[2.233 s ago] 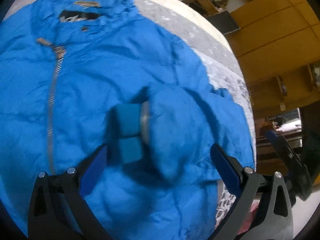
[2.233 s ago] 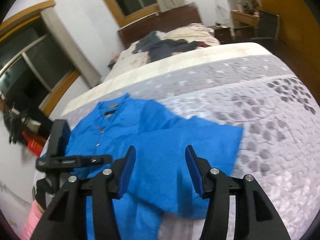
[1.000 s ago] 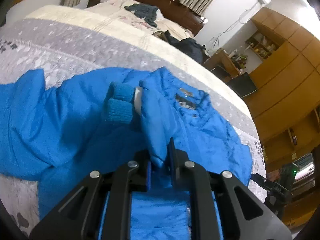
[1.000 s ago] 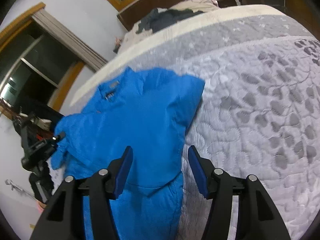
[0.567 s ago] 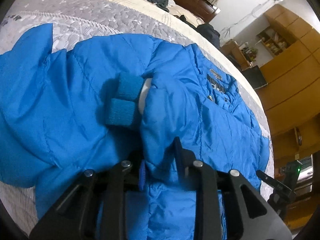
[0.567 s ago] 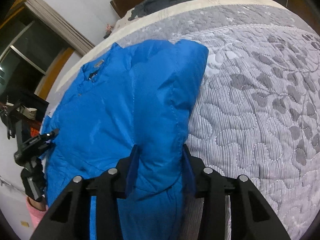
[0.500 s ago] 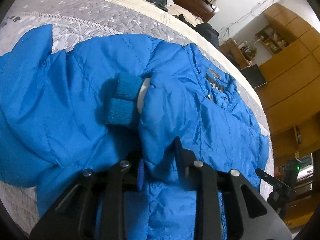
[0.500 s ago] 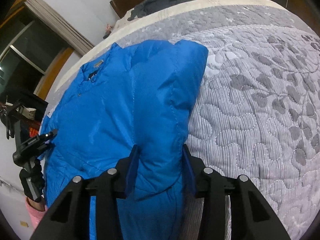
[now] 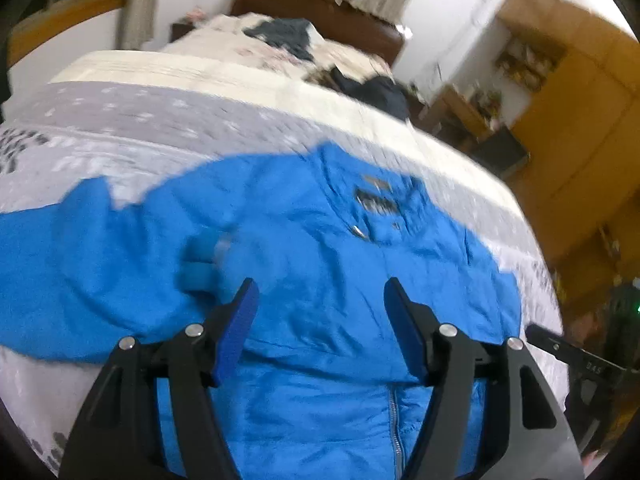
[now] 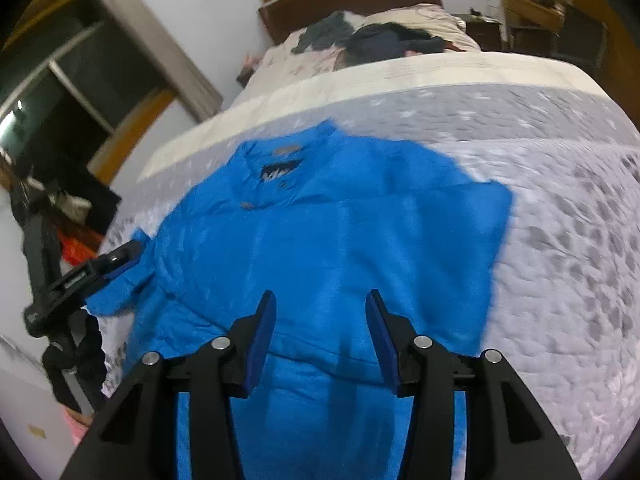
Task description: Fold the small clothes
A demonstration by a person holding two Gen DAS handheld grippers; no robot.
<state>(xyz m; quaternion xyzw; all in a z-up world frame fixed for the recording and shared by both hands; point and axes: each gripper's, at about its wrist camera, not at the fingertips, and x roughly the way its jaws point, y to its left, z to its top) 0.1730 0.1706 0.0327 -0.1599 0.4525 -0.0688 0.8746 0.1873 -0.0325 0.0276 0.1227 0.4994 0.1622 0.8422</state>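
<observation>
A small bright blue padded jacket [image 9: 320, 264] [image 10: 336, 240] lies front up on the grey quilted bed, collar toward the headboard. One sleeve is folded across the chest, its knit cuff [image 9: 200, 256] lying left of centre. My left gripper [image 9: 320, 312] hovers open above the lower chest, holding nothing. My right gripper [image 10: 320, 320] also stands open over the jacket's lower half, nothing between its fingers. The zip [image 9: 394, 420] runs down toward the hem. The left gripper [image 10: 116, 260] shows from the side at the jacket's left edge in the right wrist view.
The grey quilted bedspread [image 10: 568, 240] extends to the right of the jacket. A pile of dark clothes [image 10: 384, 36] lies near the brown headboard. Wooden cabinets [image 9: 580, 128] stand at the right, and a window with curtains [image 10: 80, 80] at the left.
Both grippers have let go of the jacket fabric they pinched, opened wide, and pulled back and up. The sleeves stay folded in on the jacket.
</observation>
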